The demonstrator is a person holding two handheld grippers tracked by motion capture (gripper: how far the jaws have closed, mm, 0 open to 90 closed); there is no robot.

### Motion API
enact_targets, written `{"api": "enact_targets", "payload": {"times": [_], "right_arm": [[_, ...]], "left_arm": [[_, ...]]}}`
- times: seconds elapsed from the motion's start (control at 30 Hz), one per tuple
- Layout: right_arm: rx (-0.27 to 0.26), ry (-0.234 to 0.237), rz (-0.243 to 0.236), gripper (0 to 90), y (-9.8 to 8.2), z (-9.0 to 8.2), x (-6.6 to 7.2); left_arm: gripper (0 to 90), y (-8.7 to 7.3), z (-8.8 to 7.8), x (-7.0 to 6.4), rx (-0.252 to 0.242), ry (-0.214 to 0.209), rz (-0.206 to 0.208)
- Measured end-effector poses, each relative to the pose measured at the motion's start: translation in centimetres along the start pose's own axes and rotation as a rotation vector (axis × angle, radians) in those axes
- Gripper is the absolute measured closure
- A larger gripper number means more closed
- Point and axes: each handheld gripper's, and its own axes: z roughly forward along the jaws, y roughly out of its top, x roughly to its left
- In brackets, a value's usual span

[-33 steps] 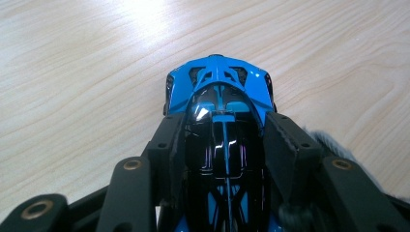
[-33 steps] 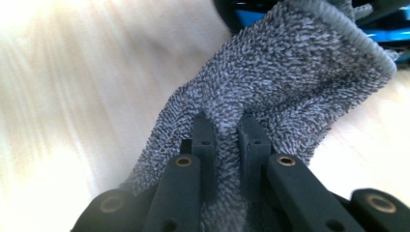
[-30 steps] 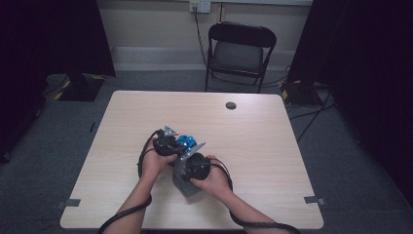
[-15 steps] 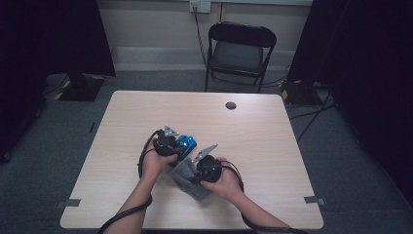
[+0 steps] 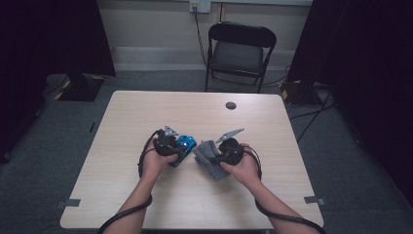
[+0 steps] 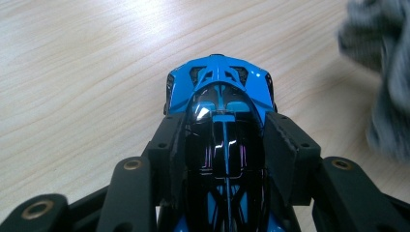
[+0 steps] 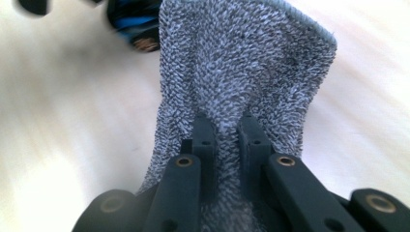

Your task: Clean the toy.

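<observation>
On the table (image 5: 146, 195), the left gripper (image 6: 222, 145) squeezes a blue toy car (image 6: 220, 92) between its fingers (image 6: 167, 145), while the right gripper (image 7: 226, 130) pinches a grey cloth (image 7: 241, 63) just beside the car.

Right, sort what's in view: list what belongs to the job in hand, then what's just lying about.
In the job:
- blue and black toy car, clamped in the left claw
- grey cloth, pinched in the right claw

Lying about:
- small dark round thing on the table
- folding chair behind the table
</observation>
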Motion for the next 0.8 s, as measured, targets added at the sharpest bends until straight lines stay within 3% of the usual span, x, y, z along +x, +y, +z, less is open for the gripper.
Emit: {"api": "enact_targets", "payload": {"times": [0.33, 0.6, 0.8], "right_arm": [[-0.019, -0.113, 0.063, 80.5, 0.8, -0.1, -3.0], [-0.036, -0.156, 0.133, 80.5, 1.4, 0.4, -4.6], [-0.04, -0.169, 0.162, 80.4, 2.0, 1.4, -4.9]], "left_arm": [[51.4, 0.0, 0.0, 0.0, 0.0, 0.0, 0.002], [51.4, 0.0, 0.0, -0.1, -0.001, 0.004, 0.007], [51.4, -0.1, 0.0, -0.1, -0.001, 0.004, 0.006]]}}
